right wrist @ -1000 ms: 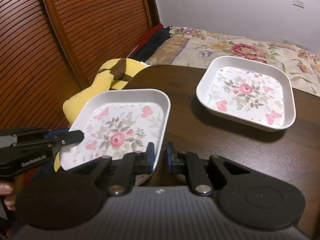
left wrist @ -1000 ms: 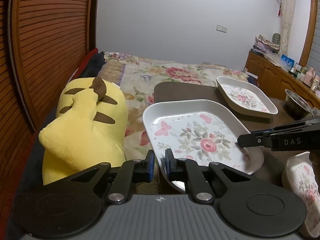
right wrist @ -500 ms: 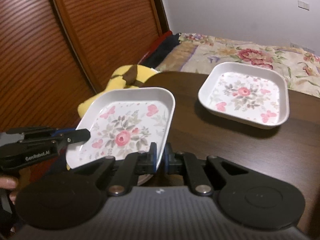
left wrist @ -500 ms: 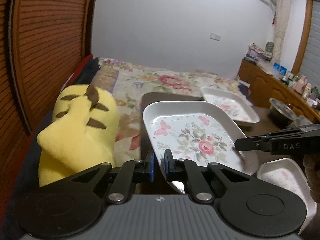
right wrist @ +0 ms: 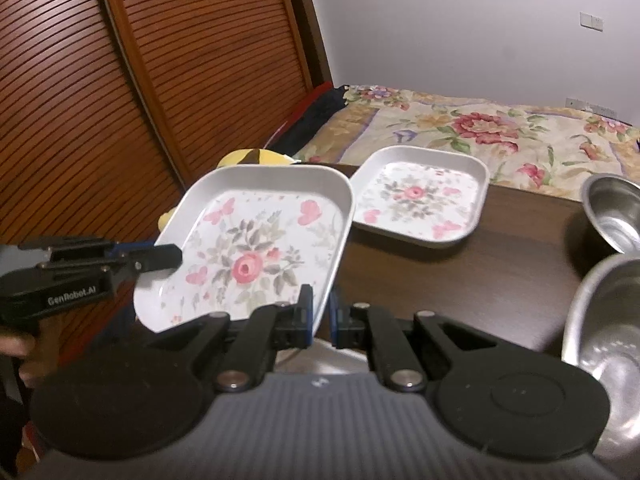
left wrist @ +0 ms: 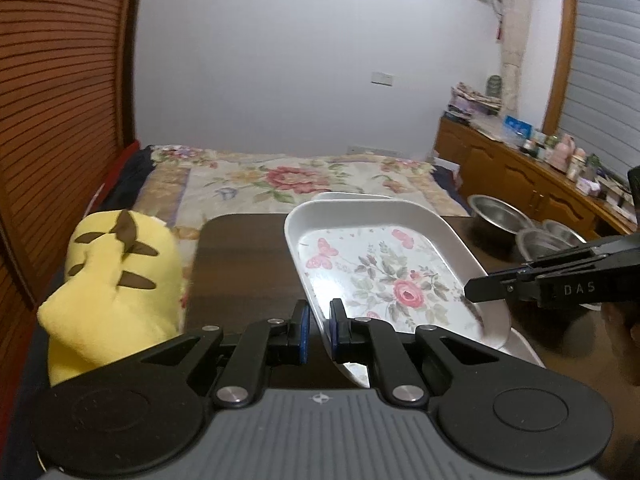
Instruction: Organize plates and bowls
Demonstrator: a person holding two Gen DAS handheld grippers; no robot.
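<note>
Left wrist view shows our left gripper point(left wrist: 318, 330) and right gripper point(right wrist: 320, 318) both clamped on the floral plate point(right wrist: 256, 252), now lifted off the table point(right wrist: 440, 280), ready for stacking.

Two close wrist views look forward and slightly down along their own fingers from opposite sides, sharing the floral plate point(left wrist: 384, 276) point(right wrist: 256, 256) and dark table point(left wrist: 244, 264) point(right wrist: 440, 280).
</note>
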